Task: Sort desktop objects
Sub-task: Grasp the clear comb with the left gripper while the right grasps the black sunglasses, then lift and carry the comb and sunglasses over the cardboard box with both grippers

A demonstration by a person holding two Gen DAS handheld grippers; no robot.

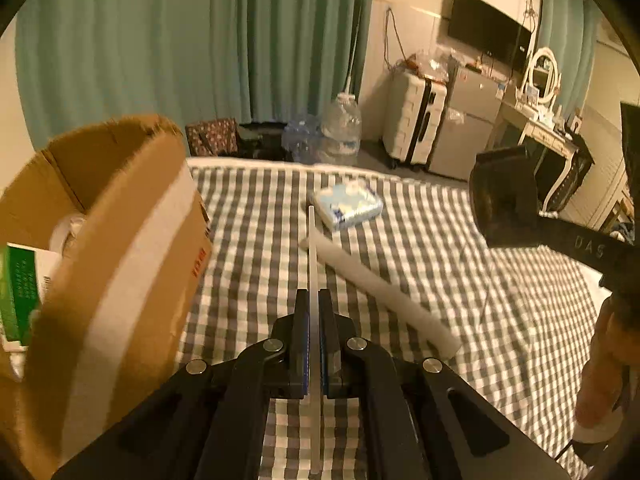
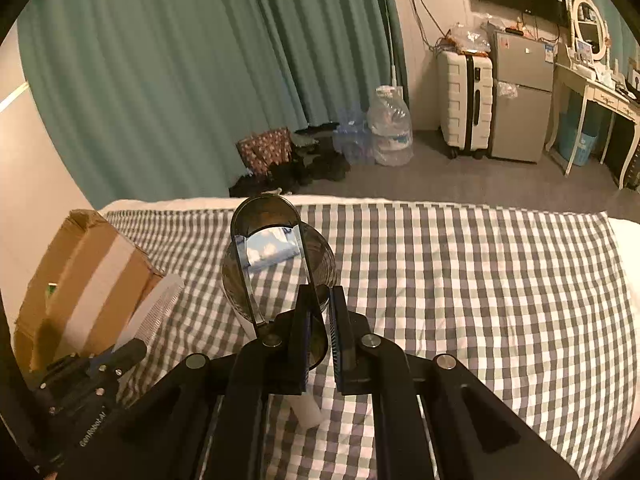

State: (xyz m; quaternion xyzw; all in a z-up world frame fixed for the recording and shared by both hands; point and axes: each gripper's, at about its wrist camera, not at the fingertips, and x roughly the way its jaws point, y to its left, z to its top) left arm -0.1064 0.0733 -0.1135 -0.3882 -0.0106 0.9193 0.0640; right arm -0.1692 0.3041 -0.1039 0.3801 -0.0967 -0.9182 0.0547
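Cardboard box stands open at 9 o'clock on the checked bedspread; only the left view shows a green carton inside. White foam tube lies mid-bed, tissue pack at 12 beyond. Left gripper pinches a thin flat comb edge-on; the right view shows its teeth. Right gripper pinches a glass mug at the rim.
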